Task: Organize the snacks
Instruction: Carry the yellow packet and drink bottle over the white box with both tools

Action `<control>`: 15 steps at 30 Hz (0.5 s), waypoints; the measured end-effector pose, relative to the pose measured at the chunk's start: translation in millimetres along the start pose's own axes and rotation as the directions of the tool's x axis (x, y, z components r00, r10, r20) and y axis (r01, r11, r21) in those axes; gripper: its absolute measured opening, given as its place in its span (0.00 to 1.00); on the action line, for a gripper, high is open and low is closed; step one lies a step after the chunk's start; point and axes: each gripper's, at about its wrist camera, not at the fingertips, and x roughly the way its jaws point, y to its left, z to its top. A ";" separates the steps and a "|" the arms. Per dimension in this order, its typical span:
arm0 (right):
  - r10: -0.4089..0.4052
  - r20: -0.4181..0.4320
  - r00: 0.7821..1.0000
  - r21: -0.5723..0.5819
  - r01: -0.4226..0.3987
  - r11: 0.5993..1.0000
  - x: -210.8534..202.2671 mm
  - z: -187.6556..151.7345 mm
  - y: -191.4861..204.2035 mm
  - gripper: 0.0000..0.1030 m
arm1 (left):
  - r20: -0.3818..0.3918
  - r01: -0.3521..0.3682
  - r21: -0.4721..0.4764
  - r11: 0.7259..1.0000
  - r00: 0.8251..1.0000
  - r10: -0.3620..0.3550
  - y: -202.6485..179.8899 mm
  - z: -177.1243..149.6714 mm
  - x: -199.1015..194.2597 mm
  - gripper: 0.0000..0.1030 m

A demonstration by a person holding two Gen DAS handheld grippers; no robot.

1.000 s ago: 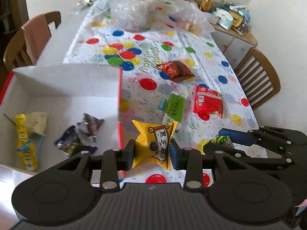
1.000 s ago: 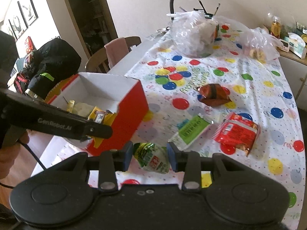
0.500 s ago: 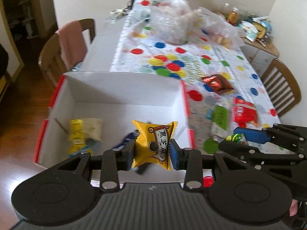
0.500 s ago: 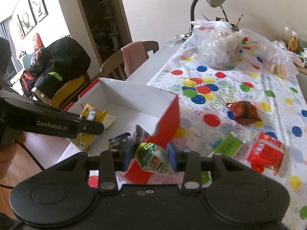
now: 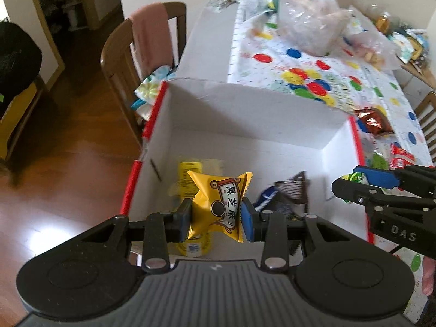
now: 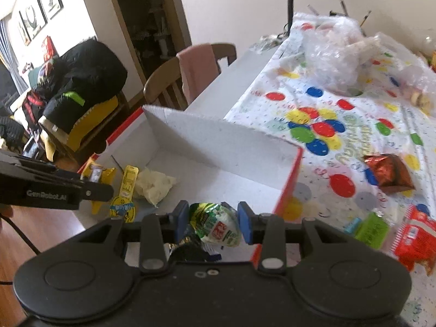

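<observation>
The left tool (image 5: 215, 216) is clamped on a yellow snack packet (image 5: 219, 204) with black characters on a white label; both blue pads press on its sides. The packet hangs above the open white box (image 5: 245, 109) with red outer walls, just over the floor of the box. Directly under this tool, a long yellow packet (image 5: 188, 179) lies in the box, partly hidden by the held one. To the right of the tool, a dark striped packet (image 5: 293, 190) and a blue one (image 5: 265, 196) lie on the box floor, close together.

The right tool (image 6: 213, 224) is clamped on a green and white snack packet (image 6: 215, 223) with a red mark. This packet is also over the box, near the right wall. Below it some dark wrappers (image 6: 190, 250) show, but they are too hidden to tell what they are. To the left of this tool, a pale crumpled packet (image 6: 154, 186) lies beside the long yellow one, inside the box.

Outside the box, to the right of the right tool, three snacks lie on the dotted cloth of the counter (image 6: 340, 125): a shiny red-brown packet (image 6: 389, 173) farther ahead, a green packet (image 6: 372, 229) and a red packet (image 6: 414, 234) nearer, these two just beside each other. Far ahead, clear plastic bags (image 6: 335, 51) stand on the counter. Left of the box, a wooden chair (image 5: 141, 54) carries a pink cloth.
</observation>
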 end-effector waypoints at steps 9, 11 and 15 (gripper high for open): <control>-0.022 -0.085 0.996 -0.057 0.017 0.998 55.7 6.6 20.6 0.37 | -0.084 -0.029 0.042 0.999 0.996 0.032 3.1 5.0 37.5 0.35; -0.028 -0.102 0.994 -0.069 0.021 0.997 64.4 5.1 24.0 0.37 | -0.100 -0.030 0.054 0.998 0.994 0.035 1.5 3.7 45.0 0.35; -0.040 -0.130 0.991 -0.088 0.029 0.996 75.2 0.3 25.4 0.37 | -0.124 -0.039 0.075 0.996 0.991 0.048 -1.8 0.9 57.6 0.36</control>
